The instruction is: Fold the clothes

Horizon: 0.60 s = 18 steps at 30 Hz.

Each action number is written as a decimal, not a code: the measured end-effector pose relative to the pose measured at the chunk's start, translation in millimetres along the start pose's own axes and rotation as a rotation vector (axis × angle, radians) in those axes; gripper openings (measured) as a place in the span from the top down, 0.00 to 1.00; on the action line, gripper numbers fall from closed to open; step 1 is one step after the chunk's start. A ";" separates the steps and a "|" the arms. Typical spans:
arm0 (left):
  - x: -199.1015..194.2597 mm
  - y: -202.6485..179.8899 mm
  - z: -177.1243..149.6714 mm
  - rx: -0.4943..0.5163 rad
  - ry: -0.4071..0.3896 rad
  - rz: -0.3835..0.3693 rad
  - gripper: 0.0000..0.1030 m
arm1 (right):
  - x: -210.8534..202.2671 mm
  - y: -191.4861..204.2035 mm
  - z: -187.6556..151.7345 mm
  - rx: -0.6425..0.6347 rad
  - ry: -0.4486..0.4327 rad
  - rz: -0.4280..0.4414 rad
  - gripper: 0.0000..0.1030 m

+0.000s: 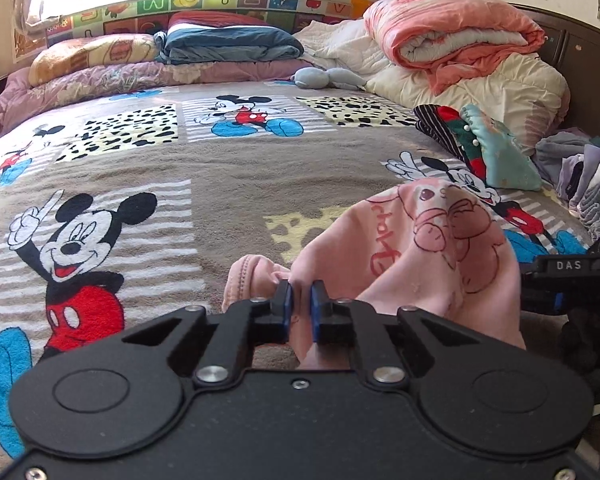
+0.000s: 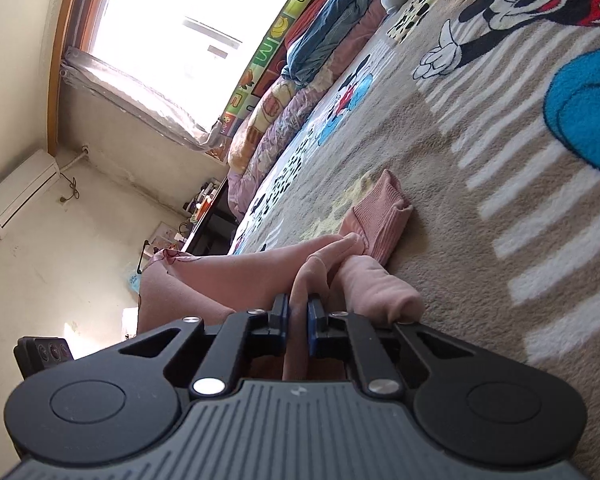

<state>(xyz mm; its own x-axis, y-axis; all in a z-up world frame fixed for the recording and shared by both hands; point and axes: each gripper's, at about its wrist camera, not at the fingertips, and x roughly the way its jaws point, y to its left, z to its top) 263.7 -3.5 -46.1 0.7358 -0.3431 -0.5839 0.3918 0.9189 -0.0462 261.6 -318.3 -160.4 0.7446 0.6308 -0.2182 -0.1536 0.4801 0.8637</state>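
Note:
A pink child's garment point(image 1: 428, 248) with a cartoon print lies bunched on the Mickey Mouse blanket point(image 1: 148, 160). My left gripper point(image 1: 301, 294) is shut on a fold of its pink fabric, low over the bed. The other gripper's black body point(image 1: 568, 280) shows at the right edge. In the right wrist view, which is rolled sideways, my right gripper point(image 2: 298, 308) is shut on another fold of the pink garment point(image 2: 220, 276). Its ribbed cuff point(image 2: 380, 212) rests on the blanket point(image 2: 480, 160).
A pile of other clothes point(image 1: 584, 184) and a striped, red and teal bundle point(image 1: 480, 144) lie at the right. Folded quilts point(image 1: 452, 36), pillows point(image 1: 228, 44) and a grey plush toy point(image 1: 324, 78) line the far side. A window point(image 2: 172, 28) and air conditioner point(image 2: 18, 192) are on the wall.

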 end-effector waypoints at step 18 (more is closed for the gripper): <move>-155.2 -92.9 -114.4 0.112 -0.035 -0.085 0.94 | -100.2 59.1 -31.2 -0.242 -0.025 0.006 0.96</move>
<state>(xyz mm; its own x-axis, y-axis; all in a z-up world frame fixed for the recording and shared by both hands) 49.9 -13.3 -44.0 0.7154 -0.4267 -0.5533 0.5108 0.8597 -0.0025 157.7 -334.1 -101.6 0.7588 0.6200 -0.1998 -0.3064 0.6104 0.7304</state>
